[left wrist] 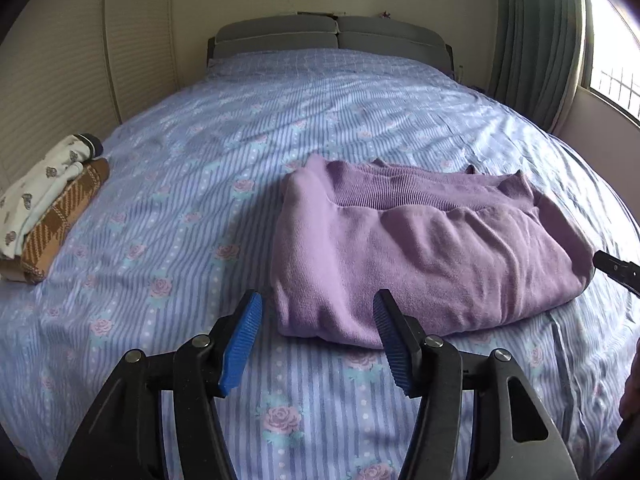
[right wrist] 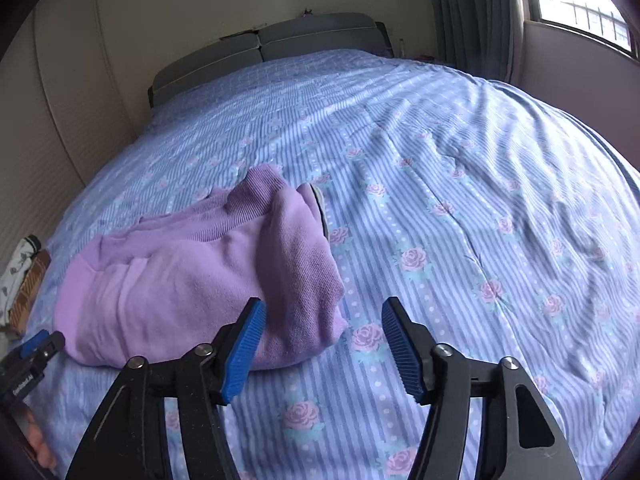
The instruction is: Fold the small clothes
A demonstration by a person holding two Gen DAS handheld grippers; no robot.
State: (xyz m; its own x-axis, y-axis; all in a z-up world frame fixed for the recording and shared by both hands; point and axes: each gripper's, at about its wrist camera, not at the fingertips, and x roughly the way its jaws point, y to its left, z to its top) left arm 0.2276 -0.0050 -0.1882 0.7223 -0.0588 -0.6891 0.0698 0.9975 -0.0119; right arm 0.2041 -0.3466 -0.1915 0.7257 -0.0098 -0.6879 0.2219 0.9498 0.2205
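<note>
Hovering just off the near edge of the folded purple sweater [left wrist: 420, 248], with both grippers parted and nothing between the pads. Left gripper [left wrist: 318, 344] about half open, empty, one blue pad over the sweater's near left corner, the other over bare bedsheet [left wrist: 180, 208]; whether that pad touches the cloth cannot be told. Right gripper [right wrist: 322, 344] likewise about half open and empty, its left pad at the sweater's near right corner, its right pad above the sheet.

Risks from here, as a judgement: snagging a corner on a ribbed pad while pulling away, which would drag the top layer and undo the fold; pinching only the upper layer on a lift, letting the bundle sag open, since the fabric looks thick and loosely stacked; catching the sheet together with the sweater, because the sheet is soft and wrinkled right under the hem.

Sweater lying mid-bed, folded into a rough rectangle, ribbed band showing along its far side. Further off at the left edge of the bed, a small stack of folded clothes [left wrist: 44, 216], well apart from the sweater. Beyond that, a grey headboard [left wrist: 332, 36] against the wall and a curtain [left wrist: 532, 32] beside the window.
</note>
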